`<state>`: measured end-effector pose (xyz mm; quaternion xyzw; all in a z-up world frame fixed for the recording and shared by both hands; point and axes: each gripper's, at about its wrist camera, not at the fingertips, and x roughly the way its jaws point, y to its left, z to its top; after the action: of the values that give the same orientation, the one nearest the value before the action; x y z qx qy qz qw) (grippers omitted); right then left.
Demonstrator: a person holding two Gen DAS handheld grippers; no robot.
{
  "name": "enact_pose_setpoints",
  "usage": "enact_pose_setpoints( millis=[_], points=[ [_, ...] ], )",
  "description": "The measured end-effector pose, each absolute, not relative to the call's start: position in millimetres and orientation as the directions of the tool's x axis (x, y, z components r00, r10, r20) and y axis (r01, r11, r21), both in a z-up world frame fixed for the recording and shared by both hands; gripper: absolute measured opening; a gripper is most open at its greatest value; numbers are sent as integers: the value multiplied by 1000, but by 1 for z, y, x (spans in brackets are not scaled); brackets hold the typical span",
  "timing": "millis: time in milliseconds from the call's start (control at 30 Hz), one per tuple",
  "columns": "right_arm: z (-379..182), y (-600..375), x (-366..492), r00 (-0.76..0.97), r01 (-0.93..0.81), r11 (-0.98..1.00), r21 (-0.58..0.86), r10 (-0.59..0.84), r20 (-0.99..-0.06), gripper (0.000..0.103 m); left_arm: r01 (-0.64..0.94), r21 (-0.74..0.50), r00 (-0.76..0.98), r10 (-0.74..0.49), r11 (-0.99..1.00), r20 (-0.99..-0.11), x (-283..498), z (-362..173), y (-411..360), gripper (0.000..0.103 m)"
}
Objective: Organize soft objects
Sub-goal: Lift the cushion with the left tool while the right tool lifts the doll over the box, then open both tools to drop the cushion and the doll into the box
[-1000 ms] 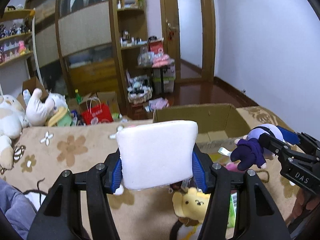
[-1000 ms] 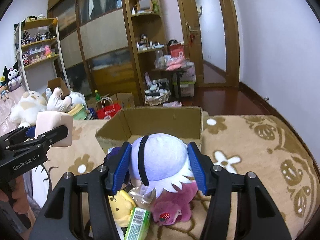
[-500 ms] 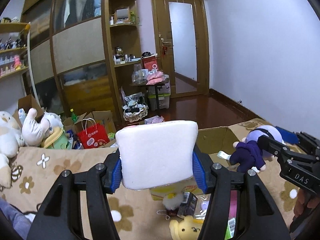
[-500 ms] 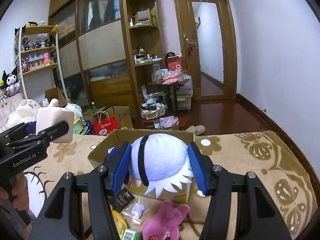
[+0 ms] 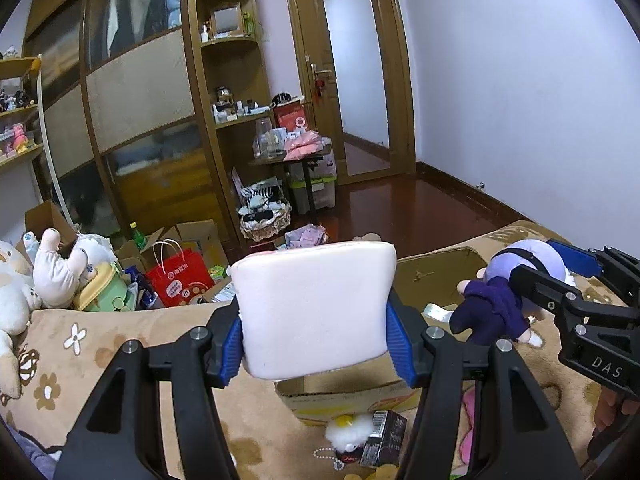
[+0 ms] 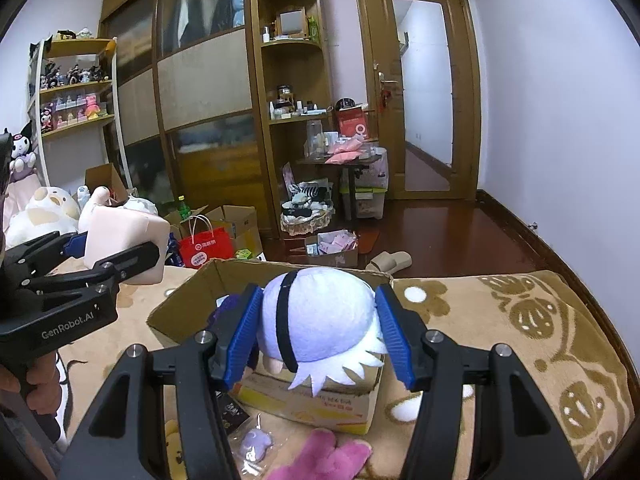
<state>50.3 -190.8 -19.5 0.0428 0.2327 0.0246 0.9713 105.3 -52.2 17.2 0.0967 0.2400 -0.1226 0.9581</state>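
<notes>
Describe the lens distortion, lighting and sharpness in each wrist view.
Left wrist view: strong fisheye bowing of the door and wardrobe, dark vignette in the corners, dim indoor light, the pale cushion in the tongs sharp. Right wrist view: same curved edges and black corners, the white wall evenly lit, the doll's head crisp, no obvious motion blur.

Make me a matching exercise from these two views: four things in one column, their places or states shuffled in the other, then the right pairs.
Things
1. white cushion
2. purple-haired doll
3. cardboard box
4. red bag

Places or states
A. open, on the flowered blanket
B. clamped in the left gripper
C. on the floor past the bed's edge
D. clamped in the right gripper

Pairs: 1-B, 2-D, 3-A, 4-C
</notes>
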Motion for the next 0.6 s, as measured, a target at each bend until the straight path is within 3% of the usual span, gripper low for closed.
enact_pose_setpoints(
  millis=[300, 600],
  points=[
    [-40, -203, 75, 881, -4, 991, 132, 66, -468, 62, 279, 120, 823, -172, 953, -542, 132, -9, -56, 59],
    [-48, -195, 81, 881, -1, 997, 72, 35, -471, 64, 306, 123, 782, -176, 944, -597, 146, -26, -61, 64]
  ],
)
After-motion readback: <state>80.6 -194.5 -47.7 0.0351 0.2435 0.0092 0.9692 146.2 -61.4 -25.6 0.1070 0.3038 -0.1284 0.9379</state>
